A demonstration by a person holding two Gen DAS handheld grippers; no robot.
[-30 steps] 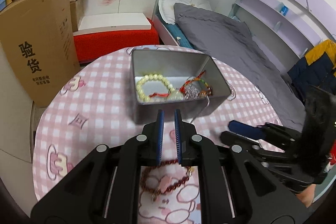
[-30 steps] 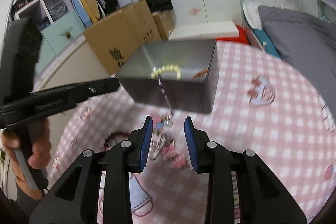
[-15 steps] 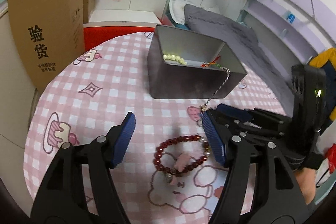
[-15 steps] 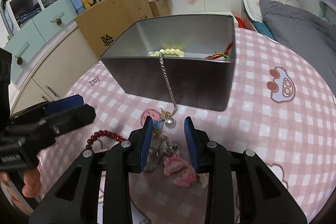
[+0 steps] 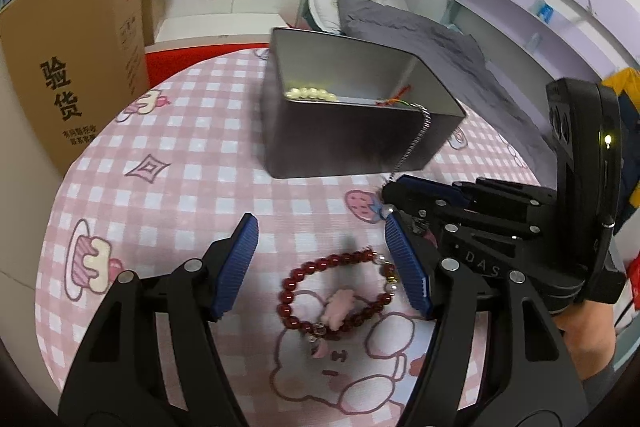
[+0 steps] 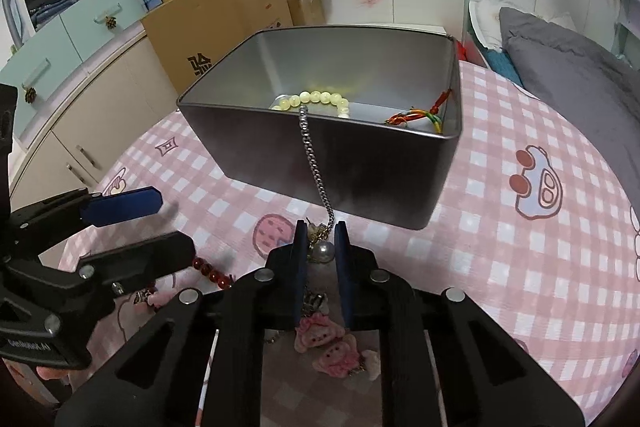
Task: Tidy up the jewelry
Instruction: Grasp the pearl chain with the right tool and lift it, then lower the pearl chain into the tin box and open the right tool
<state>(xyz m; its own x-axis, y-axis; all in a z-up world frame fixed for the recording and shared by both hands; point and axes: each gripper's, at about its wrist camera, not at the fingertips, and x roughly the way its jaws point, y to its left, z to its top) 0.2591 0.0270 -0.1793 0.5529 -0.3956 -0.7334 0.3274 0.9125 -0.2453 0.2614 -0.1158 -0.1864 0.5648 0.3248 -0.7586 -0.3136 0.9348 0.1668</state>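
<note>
A grey metal tin (image 6: 360, 163) on the pink checked tablecloth (image 5: 192, 163) holds a pale yellow bead bracelet (image 6: 316, 98) and a coloured cord (image 6: 416, 115). A silver chain (image 6: 316, 171) hangs over the tin's front wall, and its pearl end lies on the cloth. My right gripper (image 6: 319, 231) is closing, its pads on either side of that pearl end and touching it. A red bead bracelet (image 5: 298, 269) with a pink charm lies flat on the cloth. My left gripper (image 5: 320, 227) stands open just above it, one pad on each side. Pink figure charms (image 6: 332, 347) lie under the right gripper.
A cardboard box (image 5: 68, 67) stands beyond the table's left edge. A bed with grey bedding (image 5: 440, 43) lies behind and to the right. Drawers and open shelves of clothes (image 6: 60, 27) are at the far left. The two grippers sit close together in front of the tin.
The left gripper went from shut to wide open and sank towards the red bracelet. The right gripper's jaws narrowed onto the chain's pearl end.
</note>
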